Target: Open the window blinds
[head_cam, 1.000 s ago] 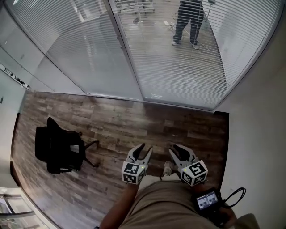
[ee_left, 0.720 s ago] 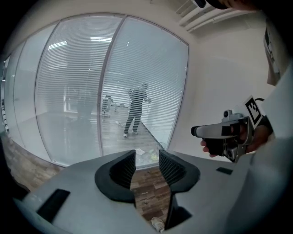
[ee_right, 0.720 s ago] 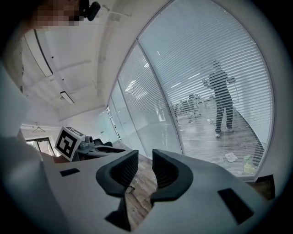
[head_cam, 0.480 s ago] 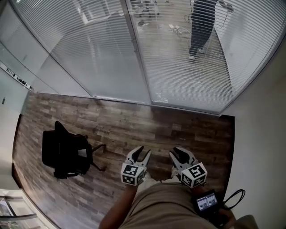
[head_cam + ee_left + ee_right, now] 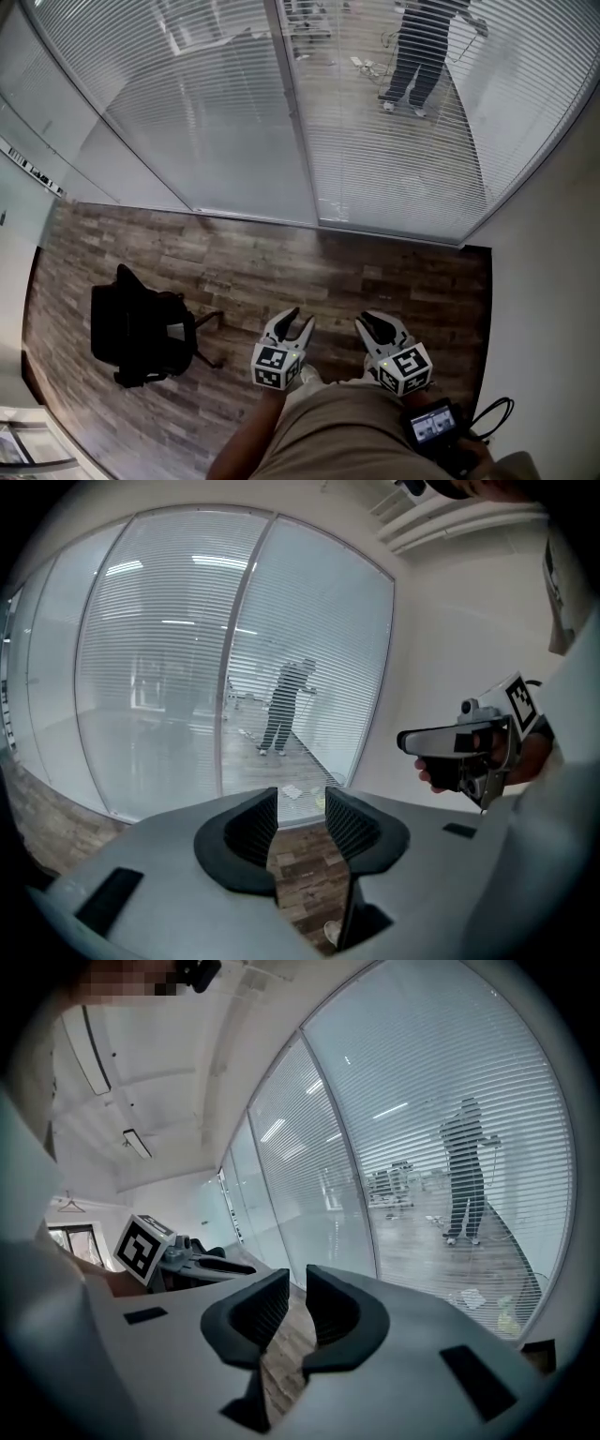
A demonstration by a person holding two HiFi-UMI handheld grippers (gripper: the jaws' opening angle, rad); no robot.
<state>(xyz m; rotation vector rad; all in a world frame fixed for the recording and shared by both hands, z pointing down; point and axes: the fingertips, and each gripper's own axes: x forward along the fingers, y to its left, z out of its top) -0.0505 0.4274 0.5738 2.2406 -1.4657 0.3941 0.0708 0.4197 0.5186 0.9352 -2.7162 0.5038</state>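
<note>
Looks like an office. Closed off on the far side by a floor-to-ceiling glass wall (image 5: 178,122) split by a slim metal post (image 5: 298,122) and hung with pale slatted blinds (image 5: 394,159). Floored in wood-look planks (image 5: 281,272), with a plain white wall (image 5: 553,281) on the right. Holds a black swivel chair (image 5: 141,336) near the left. Lit by long strip lights (image 5: 138,1143) on a white ceiling. Opens beyond the glass onto a further bright room, with a person (image 5: 420,56) standing far right.
</note>
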